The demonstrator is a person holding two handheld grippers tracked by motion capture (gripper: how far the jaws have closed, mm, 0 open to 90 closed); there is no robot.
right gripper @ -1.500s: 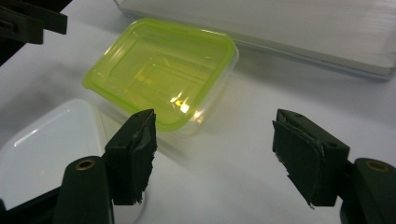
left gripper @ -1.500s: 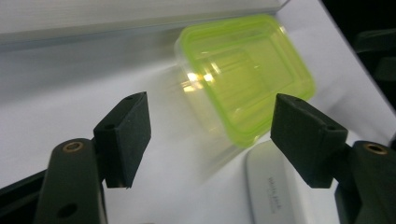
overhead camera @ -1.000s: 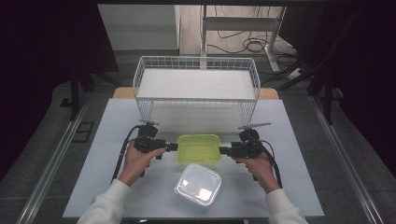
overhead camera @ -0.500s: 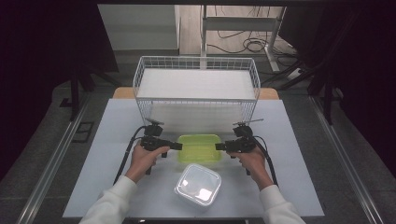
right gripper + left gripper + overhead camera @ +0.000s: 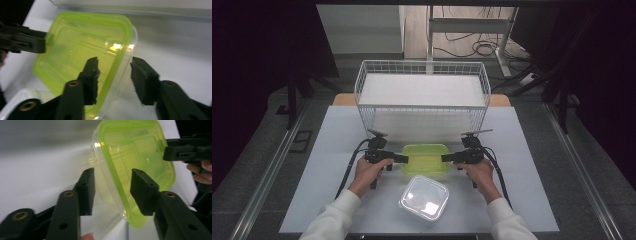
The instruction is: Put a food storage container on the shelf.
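A lime-green lidded container sits on the white table, with a gripper at each short side. My left gripper is at its left edge. In the left gripper view it stands open, the container rim lying between the two jaws without visible contact. My right gripper is at the right edge. In the right gripper view it is open too, one jaw over the green lid and one outside the clear wall. Each gripper view also shows the opposite gripper across the lid.
A clear square container with a whitish top lies just in front of the green one, between the forearms. A white wire basket stands behind, close to the green container's far edge. Cables trail from both grippers toward the front.
Both grippers have moved inward from the sides until their open jaws reach the green container's left and right edges. The container itself has stayed in place.
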